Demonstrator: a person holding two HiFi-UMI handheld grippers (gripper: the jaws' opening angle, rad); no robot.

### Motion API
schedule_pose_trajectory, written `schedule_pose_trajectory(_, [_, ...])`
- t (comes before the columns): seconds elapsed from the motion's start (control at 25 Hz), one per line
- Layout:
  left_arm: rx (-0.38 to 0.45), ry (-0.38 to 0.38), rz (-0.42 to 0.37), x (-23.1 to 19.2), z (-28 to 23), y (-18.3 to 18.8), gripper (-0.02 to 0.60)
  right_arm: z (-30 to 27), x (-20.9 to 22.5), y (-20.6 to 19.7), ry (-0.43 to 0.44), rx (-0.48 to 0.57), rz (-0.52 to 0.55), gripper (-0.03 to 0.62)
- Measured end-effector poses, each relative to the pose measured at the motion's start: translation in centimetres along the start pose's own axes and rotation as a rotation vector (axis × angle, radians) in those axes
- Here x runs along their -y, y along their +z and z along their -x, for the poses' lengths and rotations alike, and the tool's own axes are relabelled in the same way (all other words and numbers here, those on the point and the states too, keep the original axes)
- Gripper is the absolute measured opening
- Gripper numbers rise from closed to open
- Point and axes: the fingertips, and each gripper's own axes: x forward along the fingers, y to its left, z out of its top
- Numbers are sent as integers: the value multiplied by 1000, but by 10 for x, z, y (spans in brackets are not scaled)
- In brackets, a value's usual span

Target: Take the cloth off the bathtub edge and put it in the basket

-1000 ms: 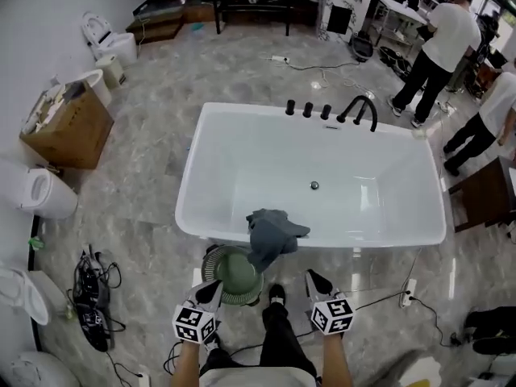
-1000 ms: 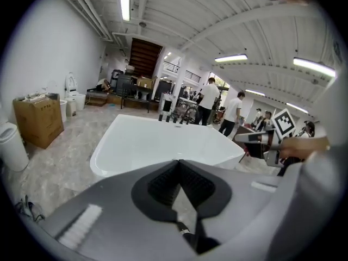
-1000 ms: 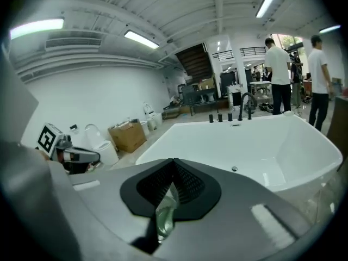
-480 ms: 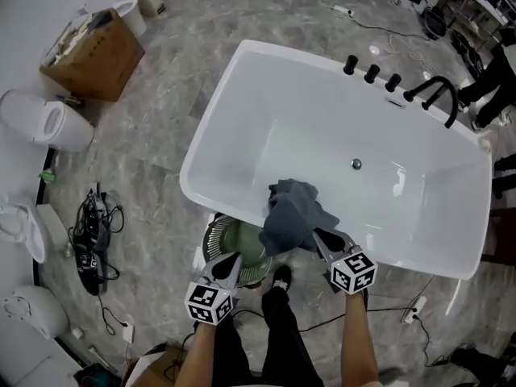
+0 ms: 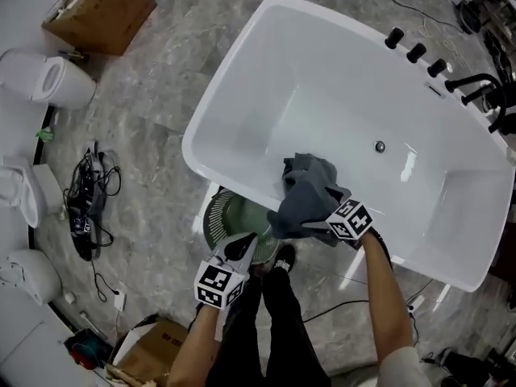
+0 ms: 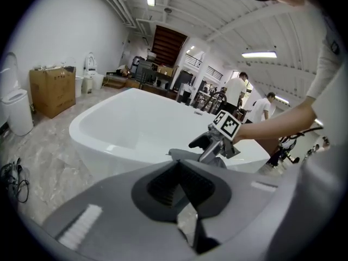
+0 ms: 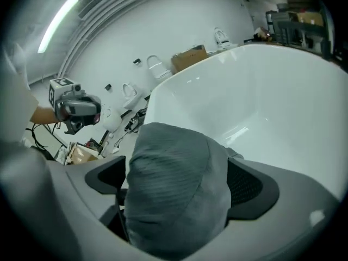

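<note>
Bathtub [image 5: 196, 143] rim with the cloth [image 5: 306, 188] bunched on it and the right claw [image 5: 313, 226] wide around the cloth
The white bathtub takes up most of the head view, and the green basket [image 5: 219, 216] stands on the floor just beside its near rim. The grey cloth lies over that rim, beside the basket. The right claw's jaws have just been opening and stand wide apart with the cloth between them. The left claw [image 5: 244, 245] hovers over the basket, jaws together and empty
</note>
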Motion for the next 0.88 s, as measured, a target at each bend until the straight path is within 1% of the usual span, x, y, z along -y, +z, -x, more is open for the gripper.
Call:
schedule_pose_trajectory(0.08, [-11, -7, 12, -2, 0, -12, 58, -17, 5, -7, 28, -12, -72, 561])
schedule_pose_trajectory(0.12, [-15, -6, 23, -5, 0, -19, 58, -24, 5, -10, 56, -21, -114, 572])
schedule_pose_trajectory(0.2, [-20, 1, 48, -11, 0, -29, 58, -32, 4, -12, 107, -39, -176, 572])
schedule_pose_trajectory(0.32, [-23, 3, 70, -20, 2, -40, 58, -36, -2, -7, 162, -44, -204, 557])
schedule_pose_trajectory(0.4, [-26, -2, 79, -21, 4, -48, 58, -36, -14, -6, 196, -40, -161, 441])
schedule_pose_trajectory(0.44, [-27, -7, 81, -21, 5, -50, 58, -35, -20, -5, 197, -45, -113, 411])
schedule_pose_trajectory(0.48, [-29, -12, 80, -21, 8, -52, 58, -34, -25, -5, 186, -54, -58, 368])
schedule_pose_trajectory(0.56, [-32, -20, 72, -23, 14, -55, 58, -33, -32, -2, 131, -79, 43, 301])
schedule_pose_trajectory(0.76, [-30, -32, 43, -30, 36, -55, 58, -24, -43, 4, -83, -100, 216, 213])
schedule_pose_trajectory(0.84, [-25, -36, 30, -34, 46, -53, 58, -15, -47, 8, -150, -85, 244, 187])
schedule_pose_trajectory(0.88, [-21, -36, 24, -36, 51, -53, 58, -9, -49, 12, -178, -51, 228, 173])
